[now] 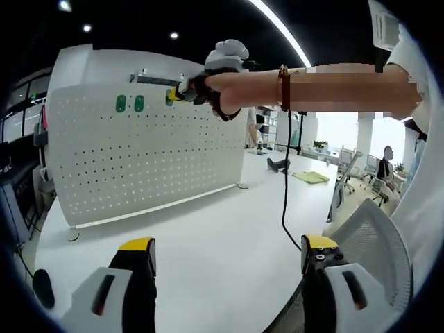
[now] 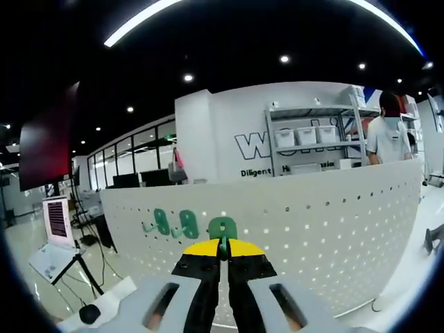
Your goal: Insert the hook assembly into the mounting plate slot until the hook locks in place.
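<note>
Hook [image 2: 223, 227] half hidden behind right gripper [image 2: 223, 258] at pegboard [image 2: 333, 222].

Pegboard mounting plate [image 1: 146, 159]: white, patterned with a regular grid of small dark holes. Two green hooks [image 1: 130, 104] are seen mounted on it in the left gripper view; three green hooks [image 2: 186, 223] are seen in the right gripper view. Left gripper [image 1: 225, 260]: black jaws tipped yellow, light grey bodies. Right gripper [image 2: 223, 258]: same colouring, with a green hook assembly [image 2: 223, 246] seen between the yellow tips. Table [image 1: 208, 243]: white. A dark cable [image 1: 284, 187] and a brown wristband [image 1: 283, 87] are noted.
</note>
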The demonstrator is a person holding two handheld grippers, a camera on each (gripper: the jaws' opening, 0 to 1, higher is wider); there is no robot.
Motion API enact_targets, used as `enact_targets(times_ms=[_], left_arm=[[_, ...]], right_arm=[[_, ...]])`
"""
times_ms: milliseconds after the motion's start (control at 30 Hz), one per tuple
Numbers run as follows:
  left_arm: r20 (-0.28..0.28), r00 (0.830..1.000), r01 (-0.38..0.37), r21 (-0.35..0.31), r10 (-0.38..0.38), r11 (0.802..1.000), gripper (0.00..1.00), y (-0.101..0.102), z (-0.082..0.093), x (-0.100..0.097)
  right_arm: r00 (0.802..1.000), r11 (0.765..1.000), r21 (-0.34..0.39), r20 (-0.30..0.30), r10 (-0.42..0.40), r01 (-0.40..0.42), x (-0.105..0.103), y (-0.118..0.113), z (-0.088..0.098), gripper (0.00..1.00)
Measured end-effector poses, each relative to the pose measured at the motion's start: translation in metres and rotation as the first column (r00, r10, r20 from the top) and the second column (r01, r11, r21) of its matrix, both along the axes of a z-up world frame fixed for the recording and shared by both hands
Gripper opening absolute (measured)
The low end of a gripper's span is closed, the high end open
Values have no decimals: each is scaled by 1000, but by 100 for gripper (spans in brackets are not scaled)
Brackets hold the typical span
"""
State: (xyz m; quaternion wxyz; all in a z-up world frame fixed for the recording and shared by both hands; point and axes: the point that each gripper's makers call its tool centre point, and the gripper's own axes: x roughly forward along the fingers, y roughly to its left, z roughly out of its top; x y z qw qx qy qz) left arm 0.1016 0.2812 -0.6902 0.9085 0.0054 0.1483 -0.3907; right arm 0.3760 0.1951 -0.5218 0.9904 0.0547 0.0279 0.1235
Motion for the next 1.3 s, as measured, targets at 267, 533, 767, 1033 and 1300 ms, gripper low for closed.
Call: enact_targets(times_ms=[267, 533, 767, 1033, 1300], left_arm=[[-2, 1000, 3, 3, -3, 1000, 87, 1, 0, 1], [0, 1000, -6, -3, 6, 1000, 88, 5, 2, 3], [0, 1000, -12, -1, 12, 1000, 88, 8, 2, 6], [0, 1000, -20, -1, 20, 1000, 88, 13, 1, 7], [-14, 999, -38, -33, 37, 999, 88, 18, 2, 8]], right_arm=[[1000, 1000, 5, -2, -13, 13, 7, 1, -2, 1], [1000, 1000, 4, -1, -19, 19, 16, 2, 0, 1], [1000, 1000, 2, -12, -17, 17, 24, 3, -1, 1], [1000, 1000, 10, -16, -16, 16, 32, 11, 0, 1], [999, 999, 31, -20, -26, 27, 40, 12, 2, 1]])
